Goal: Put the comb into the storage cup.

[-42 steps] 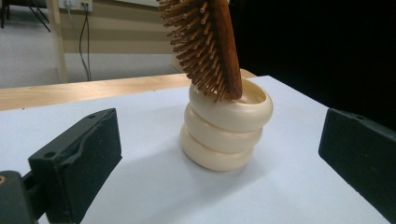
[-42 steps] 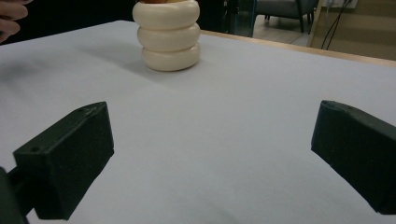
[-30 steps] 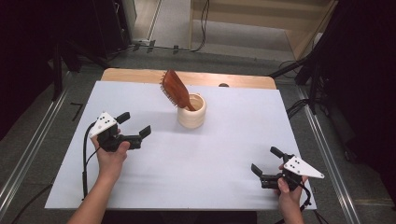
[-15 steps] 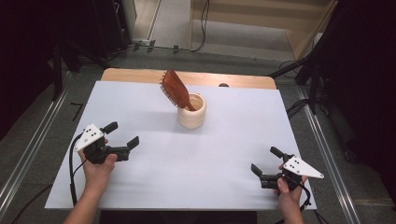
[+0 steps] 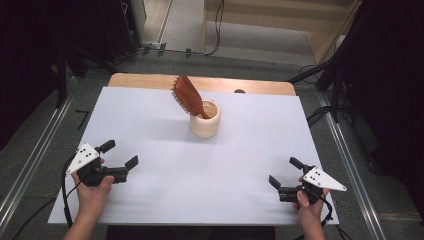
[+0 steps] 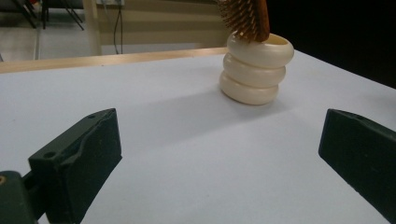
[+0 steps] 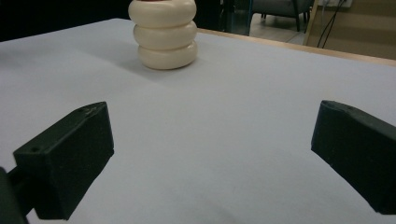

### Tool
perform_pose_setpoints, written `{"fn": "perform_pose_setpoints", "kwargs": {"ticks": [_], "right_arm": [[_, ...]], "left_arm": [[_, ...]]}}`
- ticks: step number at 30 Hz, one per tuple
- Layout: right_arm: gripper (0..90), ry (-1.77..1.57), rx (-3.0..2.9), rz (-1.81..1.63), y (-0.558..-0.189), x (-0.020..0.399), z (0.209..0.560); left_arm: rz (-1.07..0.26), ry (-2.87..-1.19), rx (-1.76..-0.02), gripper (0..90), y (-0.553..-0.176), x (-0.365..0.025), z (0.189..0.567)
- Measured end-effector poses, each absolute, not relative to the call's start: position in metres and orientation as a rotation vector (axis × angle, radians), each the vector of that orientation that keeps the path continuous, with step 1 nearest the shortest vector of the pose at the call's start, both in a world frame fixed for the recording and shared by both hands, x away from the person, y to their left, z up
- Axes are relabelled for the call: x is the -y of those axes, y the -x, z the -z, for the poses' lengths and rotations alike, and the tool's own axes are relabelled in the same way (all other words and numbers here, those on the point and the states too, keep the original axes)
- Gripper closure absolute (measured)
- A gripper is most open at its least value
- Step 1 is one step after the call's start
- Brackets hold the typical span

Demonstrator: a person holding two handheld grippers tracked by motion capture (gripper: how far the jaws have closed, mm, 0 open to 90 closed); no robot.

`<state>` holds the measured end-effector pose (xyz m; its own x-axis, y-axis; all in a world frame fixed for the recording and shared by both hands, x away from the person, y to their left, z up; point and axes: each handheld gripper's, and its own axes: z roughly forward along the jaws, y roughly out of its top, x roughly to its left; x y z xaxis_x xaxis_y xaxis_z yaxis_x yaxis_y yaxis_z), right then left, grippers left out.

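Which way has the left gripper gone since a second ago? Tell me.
Yes, it moved. In the high view the left gripper has pulled back toward the person and leftward, away from the cream holder, jaws open.

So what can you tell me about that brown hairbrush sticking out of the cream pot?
The reddish-brown wooden hairbrush stands handle-down in the cream, three-ringed ribbed pot toward the far side of the white table. Its oval head leans up and left over the rim, glossy back facing up, with a fringe of bristles on the underside. It rests against the pot's rim; neither gripper touches it.

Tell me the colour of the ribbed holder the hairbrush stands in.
Cream, near ivory: the holder shows best in the left gripper view.
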<state>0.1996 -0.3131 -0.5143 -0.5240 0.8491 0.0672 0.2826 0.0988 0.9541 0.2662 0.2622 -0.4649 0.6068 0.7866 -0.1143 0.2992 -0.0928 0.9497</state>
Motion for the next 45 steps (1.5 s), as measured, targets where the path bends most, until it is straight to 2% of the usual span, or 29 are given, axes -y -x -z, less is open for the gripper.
{"fn": "perform_pose_setpoints", "kwargs": {"ticks": [45], "right_arm": [[0.0,-1.119,-1.857,-1.431,-0.200,0.313,0.515]], "left_arm": [[-0.594,-1.702,-0.981,0.0,-0.224,-0.326,0.482]]}}
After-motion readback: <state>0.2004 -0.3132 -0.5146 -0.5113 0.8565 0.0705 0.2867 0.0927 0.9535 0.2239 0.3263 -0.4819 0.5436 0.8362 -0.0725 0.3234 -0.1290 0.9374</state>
